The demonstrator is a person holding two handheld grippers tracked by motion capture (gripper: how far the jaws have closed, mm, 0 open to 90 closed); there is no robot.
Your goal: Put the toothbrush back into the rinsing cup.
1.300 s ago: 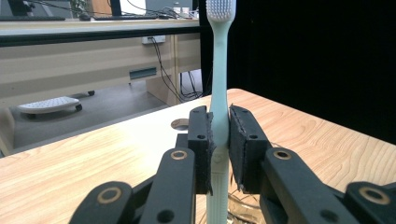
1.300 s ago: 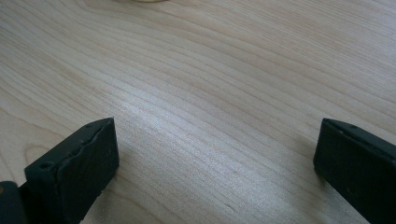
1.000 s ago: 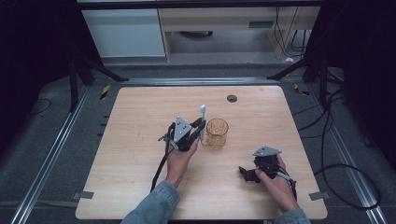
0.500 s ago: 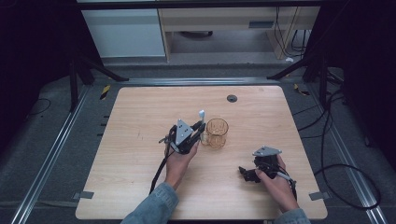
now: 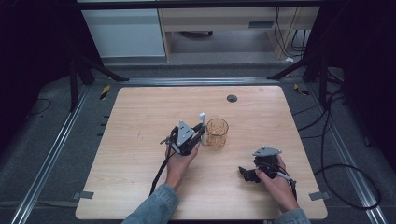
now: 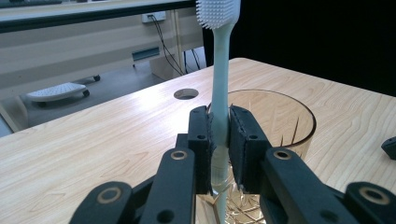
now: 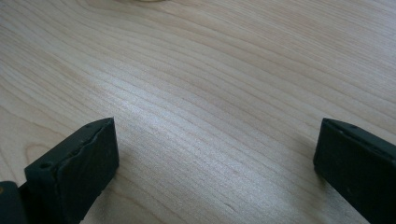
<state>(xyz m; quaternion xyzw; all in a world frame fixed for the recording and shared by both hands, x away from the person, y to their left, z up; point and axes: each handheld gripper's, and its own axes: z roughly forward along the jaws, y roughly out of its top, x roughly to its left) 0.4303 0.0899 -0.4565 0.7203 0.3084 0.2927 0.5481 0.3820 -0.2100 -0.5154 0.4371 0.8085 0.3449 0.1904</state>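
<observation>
My left gripper [image 5: 199, 134] [image 6: 220, 140] is shut on the handle of a pale green toothbrush [image 6: 219, 88], which stands upright with its white bristled head [image 5: 201, 116] on top. It sits just left of an amber cut-glass tumbler [image 5: 216, 132] [image 6: 280, 116] at the table's middle; the handle's lower end shows in front of the glass's near wall. My right gripper [image 5: 246, 173] [image 7: 215, 158] rests low on the wood at the front right, jaws wide open with bare table between them.
The light wooden table [image 5: 140, 140] has a round cable hole [image 5: 231, 98] [image 6: 186, 94] near its back edge. Cables trail over the floor at the right. A cabinet and shelf stand beyond the far edge.
The left gripper has carried the toothbrush slightly toward the person and downward beside the glass. The right gripper has stayed still.
</observation>
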